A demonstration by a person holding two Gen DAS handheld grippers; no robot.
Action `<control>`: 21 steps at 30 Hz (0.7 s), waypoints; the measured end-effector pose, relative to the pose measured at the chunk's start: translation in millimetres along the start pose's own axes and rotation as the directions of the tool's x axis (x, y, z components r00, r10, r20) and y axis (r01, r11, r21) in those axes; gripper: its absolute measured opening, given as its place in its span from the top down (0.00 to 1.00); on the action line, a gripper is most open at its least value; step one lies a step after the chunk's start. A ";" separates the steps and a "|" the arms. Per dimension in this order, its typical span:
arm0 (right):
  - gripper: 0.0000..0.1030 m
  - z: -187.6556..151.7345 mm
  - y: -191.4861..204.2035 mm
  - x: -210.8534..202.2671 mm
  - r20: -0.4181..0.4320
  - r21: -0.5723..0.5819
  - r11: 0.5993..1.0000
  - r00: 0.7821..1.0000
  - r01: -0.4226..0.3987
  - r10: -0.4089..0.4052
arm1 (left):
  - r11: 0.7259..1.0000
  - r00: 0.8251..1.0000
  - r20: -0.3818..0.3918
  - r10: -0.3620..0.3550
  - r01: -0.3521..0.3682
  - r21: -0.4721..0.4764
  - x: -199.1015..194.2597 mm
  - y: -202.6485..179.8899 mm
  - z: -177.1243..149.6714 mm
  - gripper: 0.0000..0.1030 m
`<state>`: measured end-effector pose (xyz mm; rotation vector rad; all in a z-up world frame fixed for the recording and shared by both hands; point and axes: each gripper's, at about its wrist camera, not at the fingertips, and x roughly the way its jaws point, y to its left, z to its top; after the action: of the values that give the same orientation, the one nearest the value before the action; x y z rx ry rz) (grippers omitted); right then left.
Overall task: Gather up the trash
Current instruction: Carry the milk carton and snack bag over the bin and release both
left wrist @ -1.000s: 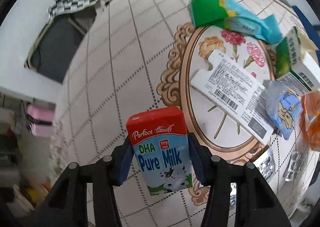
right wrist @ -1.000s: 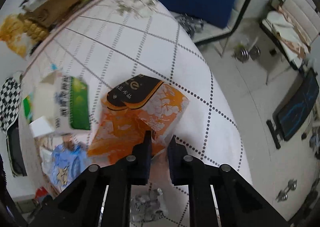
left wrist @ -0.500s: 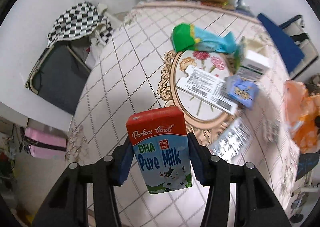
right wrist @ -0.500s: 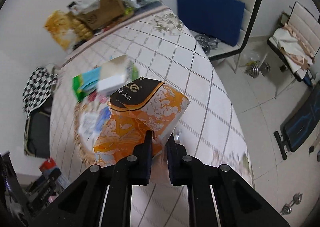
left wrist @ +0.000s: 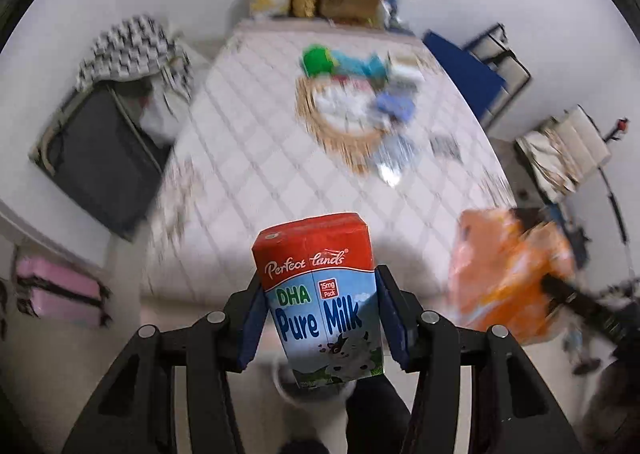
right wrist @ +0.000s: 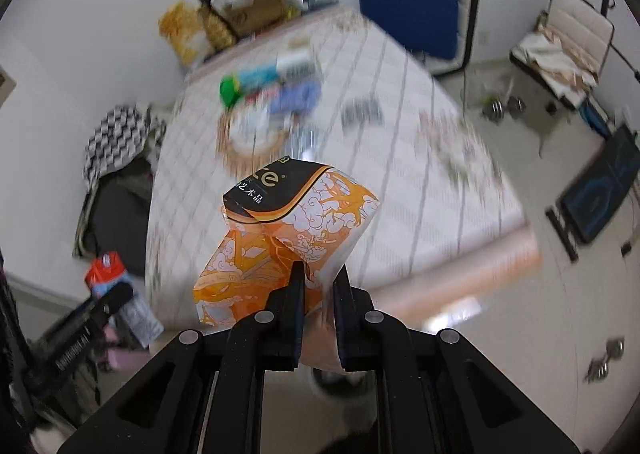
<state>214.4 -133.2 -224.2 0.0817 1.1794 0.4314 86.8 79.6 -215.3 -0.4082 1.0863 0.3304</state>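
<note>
Both grippers have been drawn back from the table (left wrist: 256, 158). The milk carton (left wrist: 320, 294) is clamped in the left gripper (left wrist: 320, 314), the orange box (right wrist: 288, 230) pinched in the right gripper (right wrist: 318, 290). Remaining trash (left wrist: 360, 94) is blurred beyond identification.

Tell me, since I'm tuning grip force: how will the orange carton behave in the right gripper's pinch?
The orange carton looks crumpled and dented, so probably thin, empty card that buckles further under force. The right gripper holds only one lower corner, so it may pivot or sag.
</note>
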 end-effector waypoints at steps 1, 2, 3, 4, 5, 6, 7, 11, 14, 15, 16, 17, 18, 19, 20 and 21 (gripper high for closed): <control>0.87 -24.9 -0.9 -0.8 -0.031 0.006 1.000 1.000 0.006 -0.005 | 1.000 0.999 -0.028 -0.022 0.022 -0.005 0.6 4.0 -13.4 0.54; 0.87 -42.3 -3.6 0.5 -0.056 0.010 1.000 0.998 0.011 -0.011 | 0.999 0.997 -0.064 -0.038 0.038 -0.007 4.0 8.4 -27.3 0.54; 0.87 -70.0 -8.0 5.8 -0.103 0.019 1.000 0.994 0.023 -0.021 | 0.999 0.994 -0.101 -0.050 0.049 -0.013 9.8 13.3 -41.8 0.54; 0.87 -91.0 -13.1 13.4 -0.144 0.028 0.999 0.989 0.037 -0.033 | 0.998 0.988 -0.140 -0.061 0.058 -0.022 18.2 18.5 -57.8 0.54; 0.87 -105.2 -18.1 21.5 -0.177 0.034 0.998 0.983 0.050 -0.043 | 0.998 0.982 -0.181 -0.054 0.051 -0.026 30.5 23.3 -73.6 0.54; 0.87 -129.3 -27.2 36.9 -0.234 0.048 0.996 0.971 0.069 -0.056 | 0.999 0.976 -0.210 -0.049 0.043 -0.031 40.9 26.6 -85.4 0.54; 0.87 -147.9 -36.7 50.6 -0.275 0.070 0.994 0.960 0.083 -0.060 | 0.998 0.966 -0.253 -0.054 0.044 -0.048 61.2 32.5 -102.0 0.54; 0.87 -204.7 -74.2 120.6 -0.390 0.139 0.981 0.918 0.132 -0.069 | 0.996 0.933 -0.356 -0.057 0.027 -0.088 138.5 46.5 -149.1 0.54; 0.87 -238.8 -98.6 182.1 -0.428 0.158 0.973 0.900 0.167 -0.085 | 0.994 0.907 -0.417 -0.065 0.023 -0.104 216.0 53.0 -180.5 0.54; 0.87 -252.2 -107.7 210.5 -0.439 0.155 0.972 0.893 0.177 -0.093 | 0.993 0.899 -0.431 -0.077 0.031 -0.112 238.1 54.4 -188.8 0.53; 0.87 -263.6 -114.9 235.1 -0.446 0.154 0.971 0.890 0.184 -0.097 | 0.991 0.888 -0.449 -0.097 0.046 -0.124 265.0 56.2 -198.6 0.53; 0.87 -272.9 -121.5 257.8 -0.454 0.156 0.971 0.886 0.182 -0.093 | 0.989 0.874 -0.473 -0.114 0.053 -0.141 292.9 58.4 -208.6 0.53; 0.87 -283.7 -128.9 282.5 -0.464 0.154 0.971 0.881 0.184 -0.093 | 0.985 0.864 -0.484 -0.136 0.066 -0.159 312.4 60.3 -215.3 0.52; 0.87 -295.2 -136.4 305.5 -0.472 0.153 0.971 0.877 0.185 -0.092 | 0.984 0.858 -0.493 -0.144 0.072 -0.162 336.9 61.2 -222.9 0.52; 0.87 -303.2 -143.1 327.0 -0.478 0.157 0.971 0.874 0.182 -0.086 | 0.988 0.856 -0.502 -0.126 0.061 -0.145 356.7 61.2 -228.6 0.52; 0.87 -312.7 -149.6 349.5 -0.487 0.157 0.972 0.870 0.174 -0.077 | 0.989 0.854 -0.507 -0.118 0.058 -0.133 375.9 61.6 -234.4 0.50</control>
<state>81.7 -191.8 -694.6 0.0695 1.7076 0.2187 37.4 44.8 -658.4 -0.6716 1.5731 0.2023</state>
